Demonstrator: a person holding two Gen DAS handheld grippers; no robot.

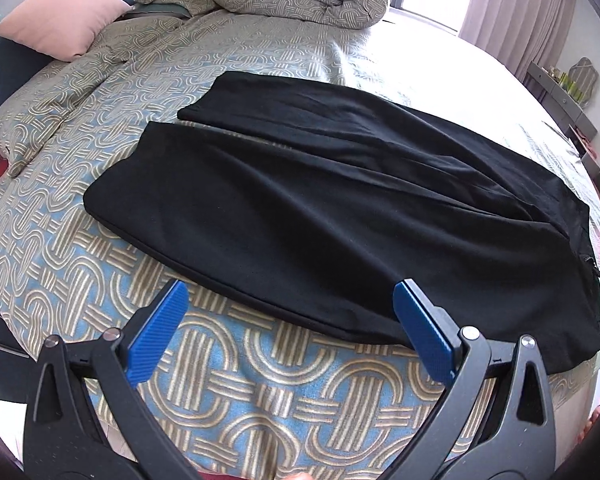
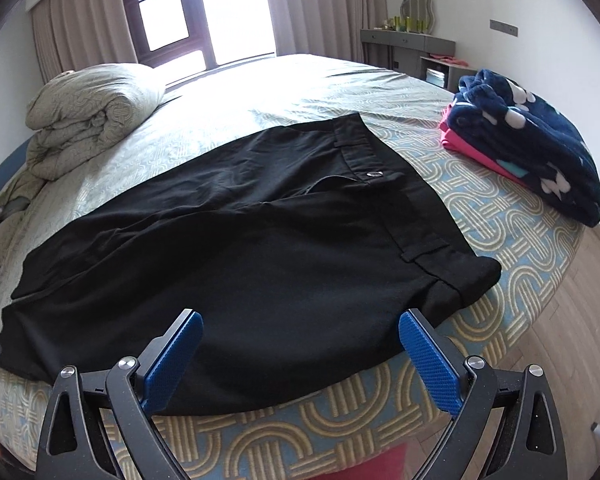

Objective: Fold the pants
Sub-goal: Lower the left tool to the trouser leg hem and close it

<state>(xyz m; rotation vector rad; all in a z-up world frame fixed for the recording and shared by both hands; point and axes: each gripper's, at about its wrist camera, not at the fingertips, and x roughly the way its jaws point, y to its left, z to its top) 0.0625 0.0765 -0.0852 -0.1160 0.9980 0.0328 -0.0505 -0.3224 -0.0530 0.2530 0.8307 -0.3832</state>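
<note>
Waistband end of the black pants (image 1: 340, 208) cut off at right edge, left wrist view; dresser items (image 2: 410, 22) too small.

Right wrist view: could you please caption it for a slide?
Open right gripper above black pants spread on patterned bed.

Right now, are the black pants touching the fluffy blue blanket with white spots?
Apart. The right wrist view shows the pants and the blanket with a strip of patterned bedspread bare between them.
</note>
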